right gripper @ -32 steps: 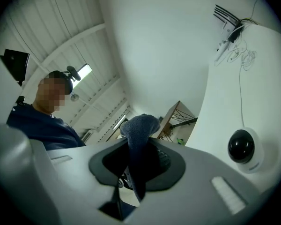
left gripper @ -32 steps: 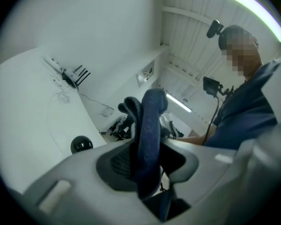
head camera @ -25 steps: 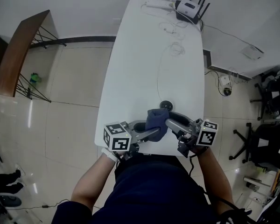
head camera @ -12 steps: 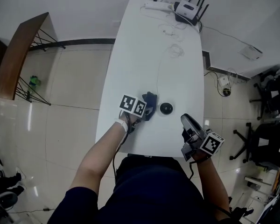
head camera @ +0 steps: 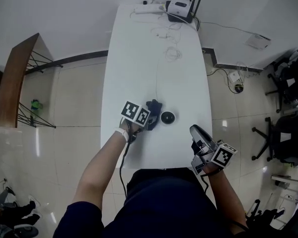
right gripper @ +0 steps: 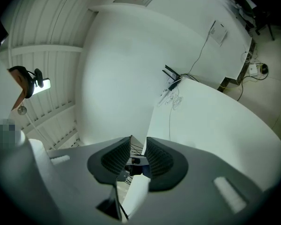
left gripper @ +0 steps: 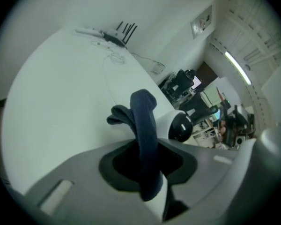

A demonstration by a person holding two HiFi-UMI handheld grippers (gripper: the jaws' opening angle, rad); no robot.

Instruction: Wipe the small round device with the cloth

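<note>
Two grippers work over the white worktop (head camera: 139, 53). The left gripper (head camera: 148, 118) has its fingers clenched on the dark blue cloth (left gripper: 145, 125), which stands out ahead of the tips and flops over in a loose fold. The small round device (head camera: 167, 117) sits on the worktop just to the right of that fold; I cannot tell whether the two touch. The right gripper (head camera: 196, 131) hangs near the worktop's near edge, apart from the device. Its fingers have just been closing; a narrow gap remains, with nothing between them.

I judge the cloth light, soft and limp. It will drape and not push, so wiping pressure must come from the bunched part close to the fingers. I judge the device light, rigid and smooth-shelled, likely to skid on the glossy worktop under a sideways stroke. A thin cable (head camera: 156, 83) appears to lead from it and could tug. The best hold is the right fingers across its sides, low down, leaving the top free.
</note>
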